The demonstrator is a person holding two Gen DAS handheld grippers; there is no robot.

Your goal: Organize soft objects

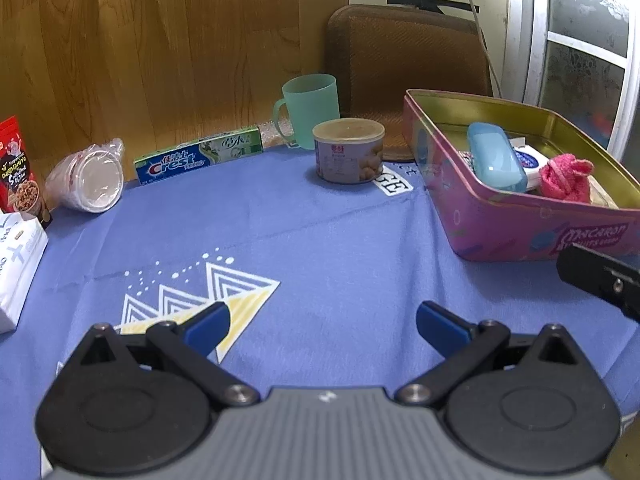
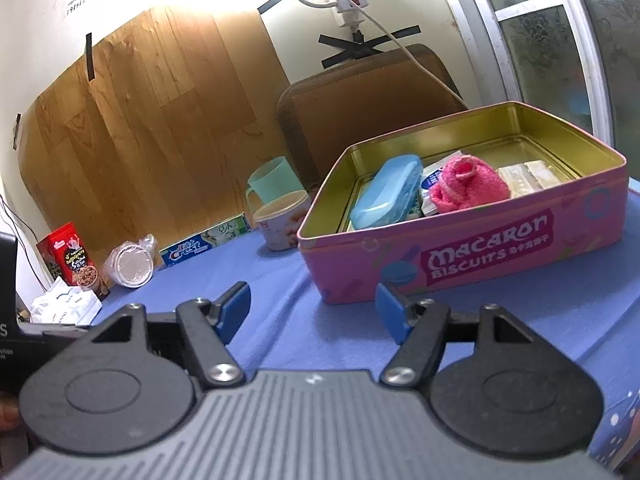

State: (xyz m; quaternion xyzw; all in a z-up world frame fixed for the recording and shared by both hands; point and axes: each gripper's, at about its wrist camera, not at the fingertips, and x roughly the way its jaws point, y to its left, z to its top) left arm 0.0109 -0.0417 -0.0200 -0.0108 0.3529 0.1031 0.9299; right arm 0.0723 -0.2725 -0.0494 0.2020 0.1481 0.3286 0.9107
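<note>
Left wrist view first: my left gripper (image 1: 323, 326) hangs over the blue cloth (image 1: 320, 240) with its blue-tipped fingers (image 1: 208, 326) spread wide and nothing between them. Ahead and to the right sits the pink biscuit tin (image 1: 520, 224), open-topped. Inside it I see the pink fluffy sock (image 1: 566, 178) bundled near the front wall, a light blue case (image 1: 496, 158) lying beside it on the left, and a white packet (image 1: 530, 160) tucked between them. A black piece of the other tool (image 1: 600, 280) pokes in from the right edge, just in front of the tin.

Along the back edge of the cloth, from left to right, I have a red snack box (image 1: 18, 168), a bagged stack of plastic cups (image 1: 90, 178) lying on its side, a Crest toothpaste box (image 1: 200, 154), a green mug (image 1: 308, 110) and a small can (image 1: 348, 156) in front of the mug. A white tissue pack (image 1: 16, 272) lies at the far left.

On the right wrist view, my right gripper (image 2: 314, 310) is likewise wide open and empty, hovering just in front of the tin's (image 2: 480, 256) lettered wall. The sock (image 2: 468, 186) rests mid-tin, touching the case (image 2: 386, 190) side's packet, with a pale wrapped pack (image 2: 528, 178) on its right.
</note>
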